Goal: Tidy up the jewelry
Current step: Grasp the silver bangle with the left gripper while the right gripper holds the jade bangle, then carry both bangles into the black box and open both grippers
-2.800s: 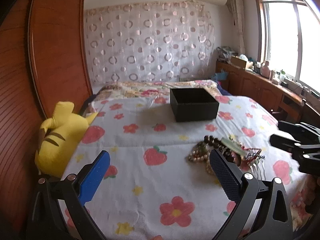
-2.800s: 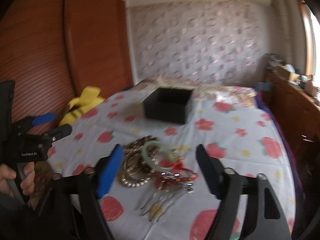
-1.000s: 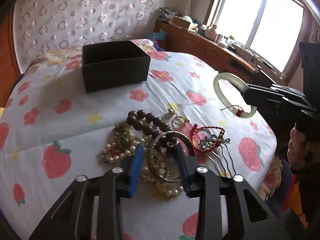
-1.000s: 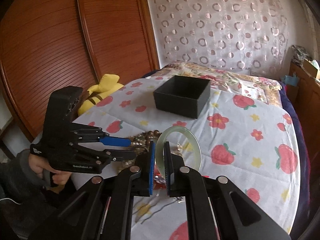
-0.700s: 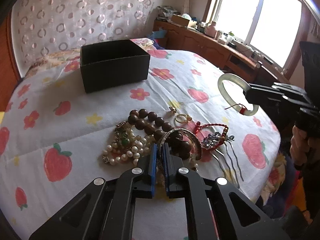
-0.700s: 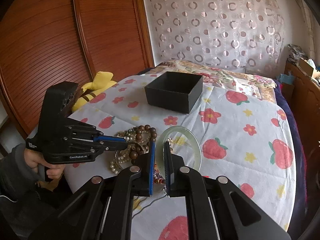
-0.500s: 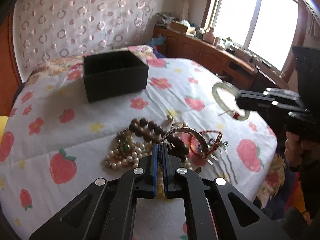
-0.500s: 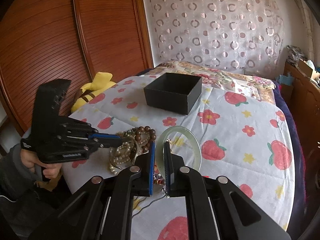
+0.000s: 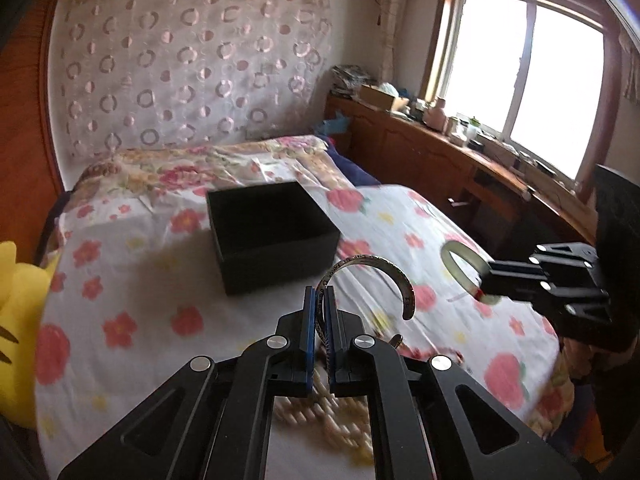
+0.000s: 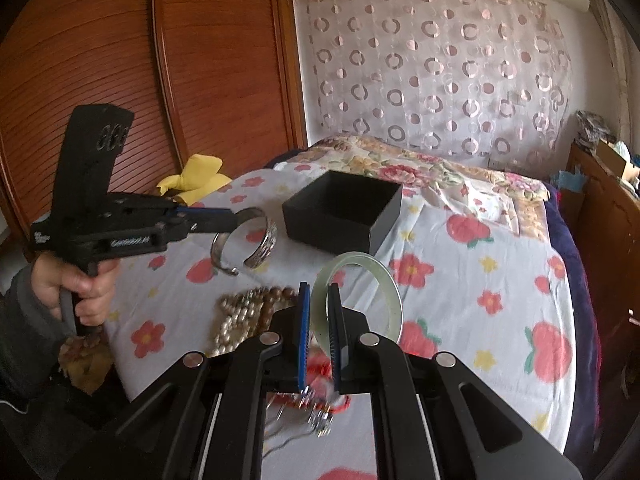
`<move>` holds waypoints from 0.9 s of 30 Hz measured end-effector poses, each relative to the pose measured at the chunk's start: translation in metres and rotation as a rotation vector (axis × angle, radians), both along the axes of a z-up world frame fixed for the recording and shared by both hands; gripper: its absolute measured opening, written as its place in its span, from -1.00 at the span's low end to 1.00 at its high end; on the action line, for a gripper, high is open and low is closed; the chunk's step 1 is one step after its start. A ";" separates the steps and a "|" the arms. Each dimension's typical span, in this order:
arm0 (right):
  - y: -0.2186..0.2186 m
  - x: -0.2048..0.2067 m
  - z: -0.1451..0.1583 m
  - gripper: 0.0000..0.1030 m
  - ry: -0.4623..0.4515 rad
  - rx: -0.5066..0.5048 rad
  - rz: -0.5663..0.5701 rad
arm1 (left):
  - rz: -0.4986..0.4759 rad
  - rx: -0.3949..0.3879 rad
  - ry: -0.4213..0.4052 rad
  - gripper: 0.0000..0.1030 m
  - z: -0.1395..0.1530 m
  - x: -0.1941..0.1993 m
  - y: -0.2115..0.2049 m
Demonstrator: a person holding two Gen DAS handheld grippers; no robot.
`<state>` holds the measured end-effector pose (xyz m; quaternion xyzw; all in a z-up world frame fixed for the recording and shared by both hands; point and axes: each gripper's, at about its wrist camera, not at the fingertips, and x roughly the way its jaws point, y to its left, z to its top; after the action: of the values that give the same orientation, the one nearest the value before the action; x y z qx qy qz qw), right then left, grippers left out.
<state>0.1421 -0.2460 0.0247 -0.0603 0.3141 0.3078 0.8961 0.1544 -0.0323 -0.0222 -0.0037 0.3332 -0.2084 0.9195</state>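
Observation:
My left gripper is shut on a silver open cuff bracelet and holds it in the air in front of the open black box. The cuff and left gripper also show in the right wrist view. My right gripper is shut on a pale green jade bangle, lifted above the bed; it shows at the right of the left wrist view. The box sits on the flowered bedsheet. A pile of pearl and brown bead jewelry lies below both grippers.
A yellow plush toy lies at the bed's left edge, by the wooden wardrobe. A wooden sideboard under the window runs along the bed's right side. A red bracelet and hairpins lie under my right gripper.
My left gripper closed on the silver cuff and has lifted it off the pile toward the box. My right gripper still holds the jade bangle, raised slightly.

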 end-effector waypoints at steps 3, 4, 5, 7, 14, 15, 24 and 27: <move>0.003 0.017 0.004 -0.80 -0.010 0.001 0.002 | 0.022 0.007 -0.010 -0.93 0.004 0.024 0.002; 0.003 0.022 0.004 -0.80 -0.011 0.003 0.003 | 0.027 0.010 -0.012 -0.93 0.004 0.031 0.003; 0.005 0.028 0.005 -0.80 -0.013 0.004 0.003 | 0.033 0.015 -0.014 -0.93 0.005 0.039 0.004; 0.007 0.042 0.006 -0.80 -0.014 0.010 0.007 | 0.046 0.027 -0.009 -0.93 0.003 0.058 0.004; 0.024 0.089 0.008 -0.80 -0.016 0.012 0.036 | 0.066 0.062 0.018 -0.93 -0.008 0.110 0.002; 0.028 0.096 0.007 -0.80 -0.017 0.009 0.042 | 0.067 0.064 0.022 -0.93 -0.010 0.115 0.002; 0.054 0.138 -0.001 -0.80 -0.005 -0.002 0.099 | 0.072 0.065 0.056 -0.90 -0.025 0.141 0.007; 0.064 0.148 -0.008 -0.80 0.006 -0.005 0.117 | 0.077 0.041 0.045 -0.90 -0.023 0.143 0.013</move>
<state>0.2901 -0.1823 0.0172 -0.0800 0.3136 0.3589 0.8755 0.2974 -0.0194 -0.0452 -0.0022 0.3576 -0.1658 0.9190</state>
